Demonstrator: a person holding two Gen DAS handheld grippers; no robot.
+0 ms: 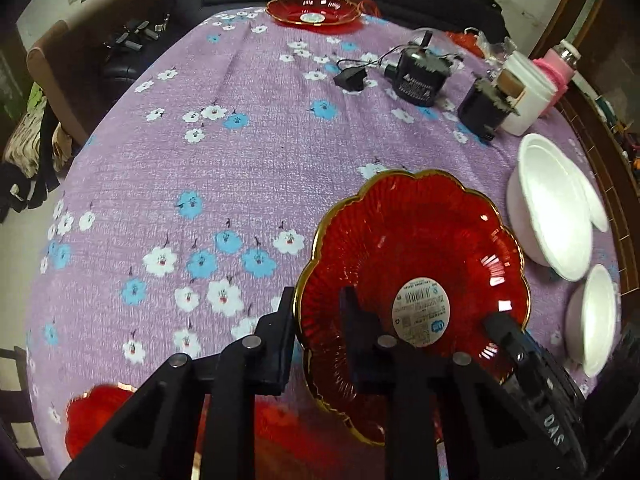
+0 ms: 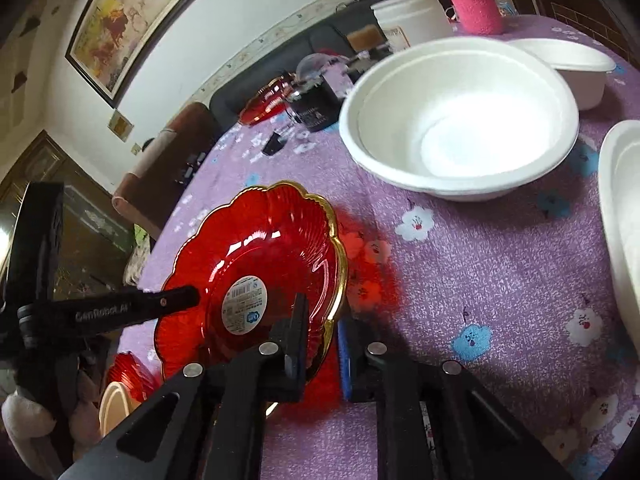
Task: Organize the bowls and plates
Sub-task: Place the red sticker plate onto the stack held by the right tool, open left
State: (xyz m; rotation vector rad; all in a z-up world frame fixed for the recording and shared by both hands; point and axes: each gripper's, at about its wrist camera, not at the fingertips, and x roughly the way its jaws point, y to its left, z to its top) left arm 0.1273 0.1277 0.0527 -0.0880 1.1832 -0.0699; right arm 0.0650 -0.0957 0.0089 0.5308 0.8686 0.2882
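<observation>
Gripping the red plate (image 1: 412,264) by opposite rim edges, left gripper (image 1: 316,320) and right gripper (image 2: 322,332) both pinching it narrow above the surface (image 1: 248,152), keeping it level toward another red plate (image 1: 92,412).

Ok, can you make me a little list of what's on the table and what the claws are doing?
held thing: red plate, gold rim, sticker in the middle
left claw: closed on one edge of the red plate
right claw: closed on the opposite edge
plate pose: tilted, seems raised off the table
nearby: big white bowl, empty and upright
far end: second red plate
table cover: purple flowered cloth
</observation>
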